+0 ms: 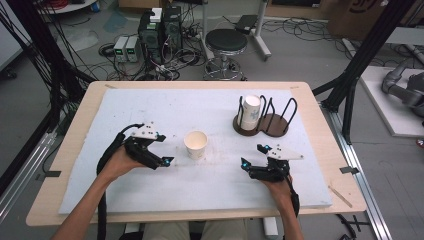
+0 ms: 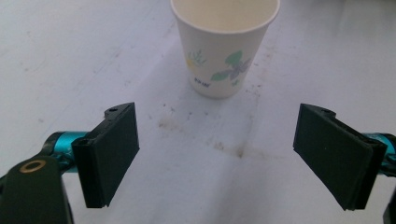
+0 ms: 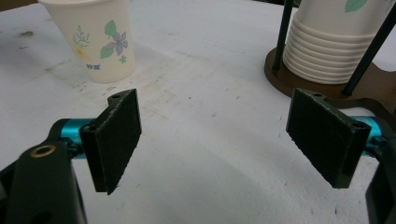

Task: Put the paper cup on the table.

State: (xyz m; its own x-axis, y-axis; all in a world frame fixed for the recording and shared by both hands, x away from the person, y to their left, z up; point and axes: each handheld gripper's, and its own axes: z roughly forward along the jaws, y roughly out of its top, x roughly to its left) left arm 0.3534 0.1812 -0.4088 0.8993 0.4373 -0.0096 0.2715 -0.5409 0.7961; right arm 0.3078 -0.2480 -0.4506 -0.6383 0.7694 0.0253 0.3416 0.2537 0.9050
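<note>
White foam sheeting [image 1: 150, 107] covers a wooden counter [image 1: 85, 107]. A single paper cup [image 1: 196, 144] with a flower print stands upright and empty near the middle. The left claw [image 1: 161, 148] rests just left of the cup, jaws wide apart, nothing between them. The right claw [image 1: 252, 156] rests to the cup's right, jaws also spread and empty. Behind it, a stack of cups [image 1: 249, 113] sits in a dark wire rack [image 1: 272, 122].

Even bright light, soft shadows, slight blur.
</note>
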